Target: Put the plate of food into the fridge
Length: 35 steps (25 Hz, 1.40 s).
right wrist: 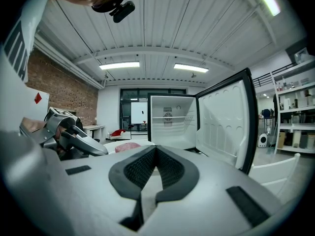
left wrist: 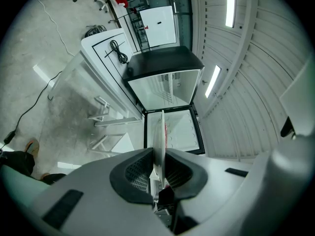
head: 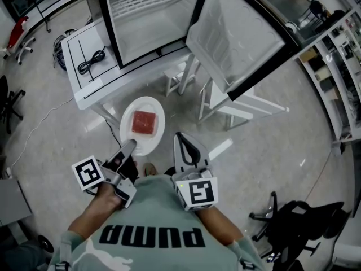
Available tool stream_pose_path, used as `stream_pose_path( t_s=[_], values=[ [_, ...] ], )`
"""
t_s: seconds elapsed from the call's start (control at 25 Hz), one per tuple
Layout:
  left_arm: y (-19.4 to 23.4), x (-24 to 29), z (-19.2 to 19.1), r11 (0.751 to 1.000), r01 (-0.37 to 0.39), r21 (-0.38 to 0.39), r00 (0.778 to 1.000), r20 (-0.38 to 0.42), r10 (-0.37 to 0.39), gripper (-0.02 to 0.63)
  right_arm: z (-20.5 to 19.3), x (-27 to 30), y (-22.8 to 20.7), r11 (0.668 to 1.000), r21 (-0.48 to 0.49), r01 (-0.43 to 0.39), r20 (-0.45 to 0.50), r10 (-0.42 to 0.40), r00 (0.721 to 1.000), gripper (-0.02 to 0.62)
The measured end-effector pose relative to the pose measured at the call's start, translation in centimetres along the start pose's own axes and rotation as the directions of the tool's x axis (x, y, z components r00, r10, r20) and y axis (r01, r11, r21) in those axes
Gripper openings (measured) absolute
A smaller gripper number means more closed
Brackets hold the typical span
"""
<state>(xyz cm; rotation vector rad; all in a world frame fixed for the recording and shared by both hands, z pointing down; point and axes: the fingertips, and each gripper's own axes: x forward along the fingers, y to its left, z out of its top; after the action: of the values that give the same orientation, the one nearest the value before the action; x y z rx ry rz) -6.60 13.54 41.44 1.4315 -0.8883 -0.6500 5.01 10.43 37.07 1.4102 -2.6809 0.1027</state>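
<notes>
The left gripper [head: 128, 147] is clenched on the near rim of the white plate [head: 148, 145]. Its own view shows the plate edge-on, a thin line pinched between the two dark ribbed pads. Gripping only the rim keeps the jaws clear of the food and lets the plate reach out ahead of the gripper like a tray, level enough that nothing should slide. The right gripper [head: 181, 140] rides just beside it, to the right. Its jaws are closed tip to tip with nothing between them, probably kept free to steady the plate or deal with the door.

The plate looks smooth and glazed, oval from above, with a shallow raised edge. A flat, square slab of red food [head: 143, 122], possibly raw meat, sits at its middle, ahead of the left jaws.

Well ahead of both grippers stands the small fridge [head: 148, 21]. It has a black casing around a pale moulded plastic interior, with a wire shelf across the upper part. Its door [head: 237, 38] is swung wide to the right gripper's side, so the opening faces the plate. The fridge stands on a white table [head: 76, 49], where a coiled black cable [head: 92, 61] lies off to the left gripper's side.

The plate is in the air, far short of the cabinet, so I judge the carry to be about midway
</notes>
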Motion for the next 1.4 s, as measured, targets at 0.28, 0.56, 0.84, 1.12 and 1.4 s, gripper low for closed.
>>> stream_pose_path(
  t_s=[0.28, 0.56, 0.84, 1.12, 1.4],
  values=[
    [0.5, -1.0, 0.8, 1.000, 0.009, -0.025, 1.000, -0.005, -0.009, 0.048, -0.2, 0.5, 1.7, 1.000, -0.015, 0.003, -0.019, -0.003, 1.000, 0.005],
    [0.8, -1.5, 1.6, 0.999, 0.022, -0.044, 1.000, -0.015, -0.023, 0.048, 0.1, 1.3, 3.1, 0.999, -0.038, 0.005, -0.035, -0.006, 0.999, 0.005],
    [0.8, -1.6, 2.8, 0.997, 0.043, -0.066, 0.999, -0.009, -0.044, 0.049, 0.5, 2.5, 4.1, 0.998, -0.066, -0.006, -0.044, 0.003, 0.999, 0.005],
    [1.1, -1.7, 3.8, 0.997, 0.027, -0.075, 1.000, -0.008, -0.028, 0.048, 0.7, 3.9, 4.1, 0.998, -0.060, 0.008, -0.058, -0.011, 0.998, 0.005],
    [1.7, -1.1, 4.3, 0.997, 0.013, -0.079, 1.000, -0.013, -0.014, 0.049, 0.4, 4.9, 3.8, 0.999, -0.053, 0.010, -0.067, -0.013, 0.998, 0.005]
  ],
)
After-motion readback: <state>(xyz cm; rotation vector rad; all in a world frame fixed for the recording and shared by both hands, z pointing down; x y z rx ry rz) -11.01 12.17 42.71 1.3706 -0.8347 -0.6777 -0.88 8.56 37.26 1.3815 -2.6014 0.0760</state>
